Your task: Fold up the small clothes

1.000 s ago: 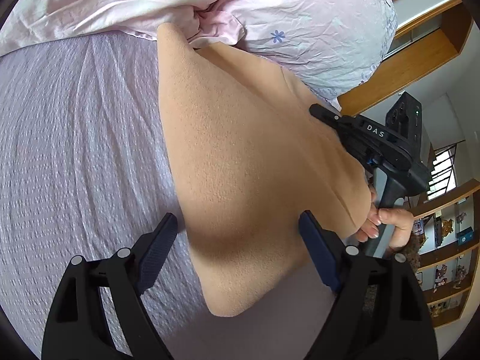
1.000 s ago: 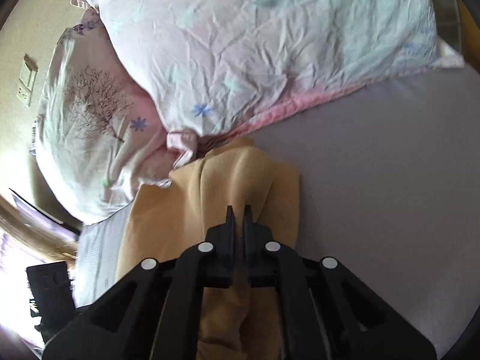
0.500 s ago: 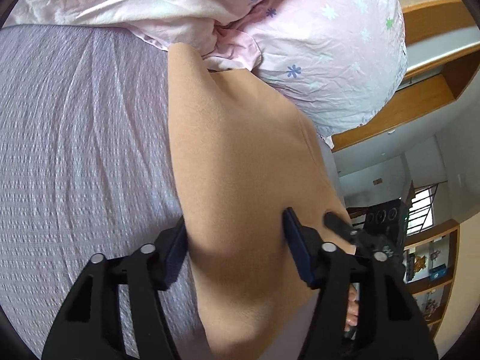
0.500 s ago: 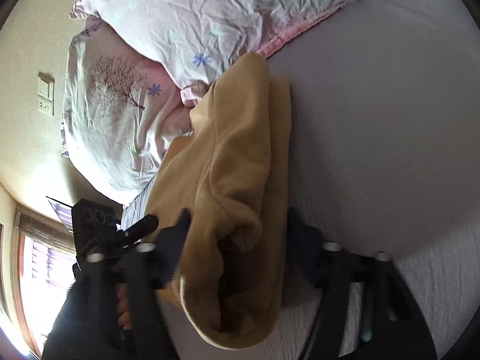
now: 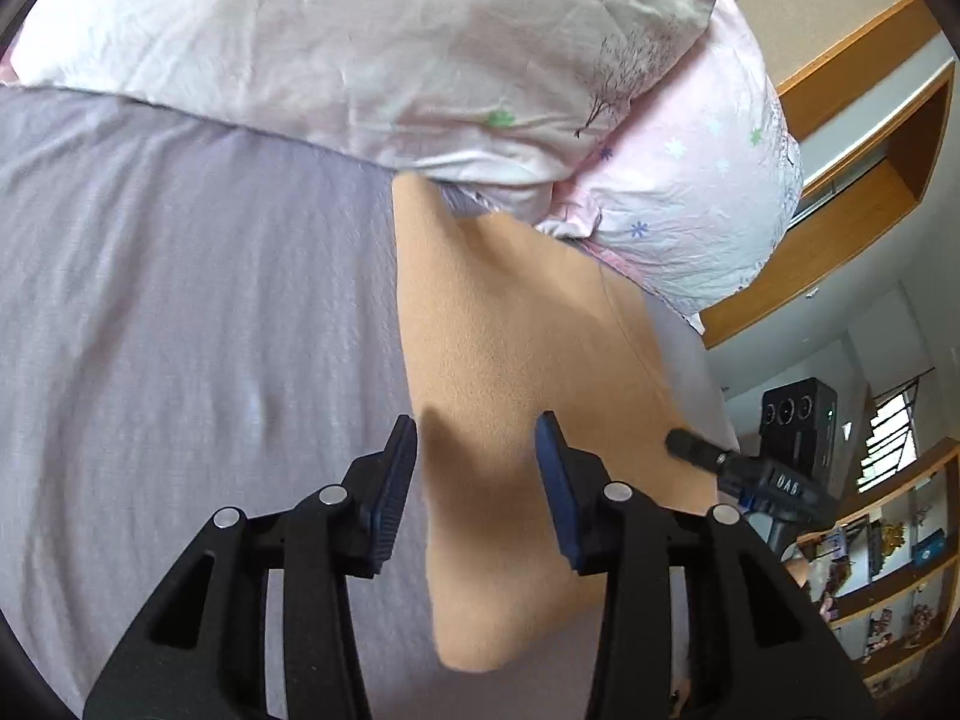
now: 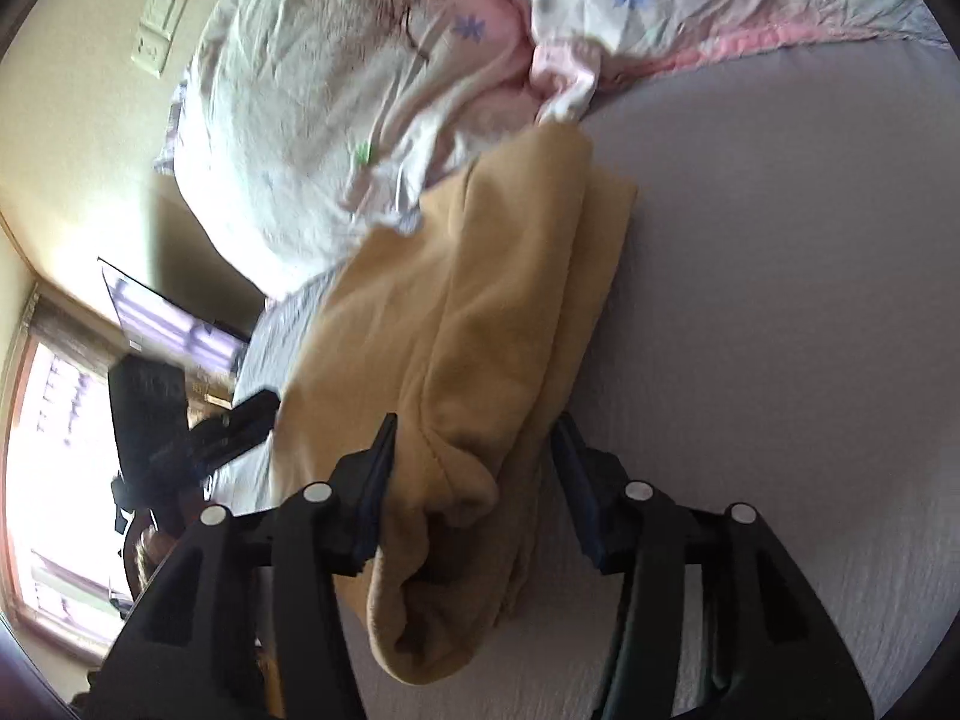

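Observation:
A tan fleece garment (image 5: 516,348) lies folded lengthwise on the lavender bed sheet (image 5: 180,300), its far end against the pillows. My left gripper (image 5: 477,474) is open above its near left edge, holding nothing. In the right wrist view the garment (image 6: 480,312) shows as bunched folded layers. My right gripper (image 6: 477,468) is open, its jaws standing to either side of the garment's near end without gripping it. The right gripper also shows in the left wrist view (image 5: 690,444) at the garment's right edge.
Pink floral pillows (image 5: 420,48) lie along the head of the bed, also in the right wrist view (image 6: 360,90). A wooden headboard frame (image 5: 840,180) and shelves (image 5: 888,564) stand to the right. A window (image 6: 54,450) is at the left.
My right gripper opened and let go of the garment, which now lies on the bed. Both grippers drew back toward the garment's near end; my left jaws narrowed.

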### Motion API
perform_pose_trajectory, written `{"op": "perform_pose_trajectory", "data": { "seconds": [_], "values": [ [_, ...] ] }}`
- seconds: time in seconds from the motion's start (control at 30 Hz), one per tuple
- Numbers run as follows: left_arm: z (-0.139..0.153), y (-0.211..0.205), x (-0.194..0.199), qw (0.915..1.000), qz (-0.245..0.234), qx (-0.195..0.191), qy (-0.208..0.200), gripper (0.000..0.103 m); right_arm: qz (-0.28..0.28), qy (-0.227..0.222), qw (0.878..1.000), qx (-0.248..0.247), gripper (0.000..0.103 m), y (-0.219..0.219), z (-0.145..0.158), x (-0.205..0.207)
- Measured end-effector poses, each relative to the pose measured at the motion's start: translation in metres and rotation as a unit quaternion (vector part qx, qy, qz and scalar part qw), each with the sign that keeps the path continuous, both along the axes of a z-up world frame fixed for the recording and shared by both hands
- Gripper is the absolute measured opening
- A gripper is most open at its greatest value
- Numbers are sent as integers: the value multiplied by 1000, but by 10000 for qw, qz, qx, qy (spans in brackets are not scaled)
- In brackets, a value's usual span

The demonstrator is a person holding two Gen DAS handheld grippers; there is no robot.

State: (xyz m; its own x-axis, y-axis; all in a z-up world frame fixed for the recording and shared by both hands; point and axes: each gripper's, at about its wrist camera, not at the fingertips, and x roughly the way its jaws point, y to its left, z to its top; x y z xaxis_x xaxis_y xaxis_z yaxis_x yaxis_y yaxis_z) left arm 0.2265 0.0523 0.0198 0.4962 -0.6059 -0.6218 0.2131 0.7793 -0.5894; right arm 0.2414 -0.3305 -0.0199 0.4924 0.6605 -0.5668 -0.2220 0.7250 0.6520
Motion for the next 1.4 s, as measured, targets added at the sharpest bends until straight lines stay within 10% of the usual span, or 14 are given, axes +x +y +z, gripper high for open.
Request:
{"op": "perform_pose_trajectory", "data": {
  "seconds": [0.2, 0.27, 0.37, 0.47, 0.57, 0.7, 0.87, 0.97, 1.2, 1.4],
  "values": [
    [31, -37, -33, 9935, -674, 421, -818, 58, -824, -6, 9966, -51, 50, -19, 17, 49],
    [27, -62, -40, 9873, -986, 811, -942, 58, -783, 43, 9963, -339, 8, -5, 6, 61],
    [10, -82, -37, 9834, -1137, 1198, -751, 58, -1119, 48, 9919, -602, 6, -2, -2, 66],
    [10, -75, -46, 9827, -1137, 1217, -805, 62, -1324, -413, 9878, -714, 18, -2, 19, 35],
    [18, -72, -56, 9824, -1151, 1087, -993, 86, -509, -1028, 9934, 53, 61, 13, 47, -20],
    [14, -77, -58, 9831, -1162, 1100, -894, 94, 234, -710, 9972, 94, 65, 48, 32, -51],
    [13, -69, -66, 9827, -1043, 1312, -794, 102, -410, -226, 9983, -334, 53, 30, 2, -66],
    [10, -53, -78, 9777, -645, 1839, -788, 102, -819, -701, 9901, -901, 99, 26, 18, -98],
    [-10, -51, -98, 9622, -379, 2637, -560, 102, -958, -1231, 9490, -2738, 101, 69, 12, -138],
    [-26, -64, -94, 9517, -446, 2997, -489, 102, -803, -973, 9418, -3116, 101, 92, -15, -139]
  ]
}}
